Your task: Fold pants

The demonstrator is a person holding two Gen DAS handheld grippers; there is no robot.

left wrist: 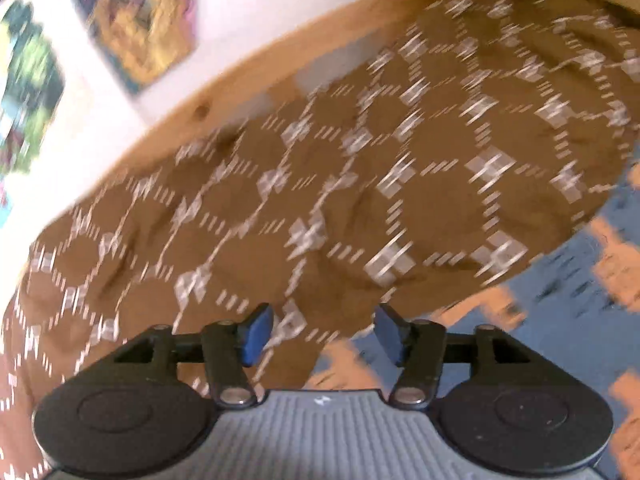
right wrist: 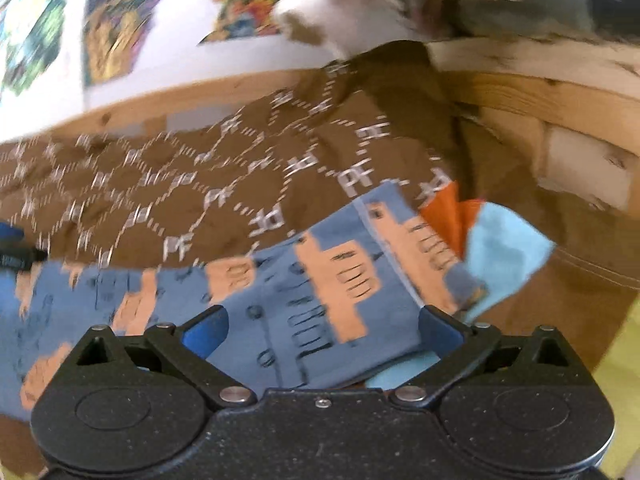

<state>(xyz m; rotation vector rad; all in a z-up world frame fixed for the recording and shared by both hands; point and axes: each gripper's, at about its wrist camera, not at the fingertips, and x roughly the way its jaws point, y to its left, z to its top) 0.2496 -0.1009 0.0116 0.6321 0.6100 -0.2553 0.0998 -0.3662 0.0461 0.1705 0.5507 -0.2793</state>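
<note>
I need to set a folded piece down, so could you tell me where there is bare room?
Little room: brown patterned fabric covers most. Free patch: the yellow strip right of the brown cloth. Crowded: the blue-and-orange pants ahead of the right gripper.

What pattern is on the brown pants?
White dashed hexagons with small logos on the brown pants; clearest in the right wrist view.

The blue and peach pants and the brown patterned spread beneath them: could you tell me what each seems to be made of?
The pants look like thin, matte woven fabric, likely cotton: they crease softly and show a flat print. The brown spread also looks like matte cloth, rumpled into soft folds; motion blur hides its weave. The frame behind seems unfinished knotty wood.
</note>
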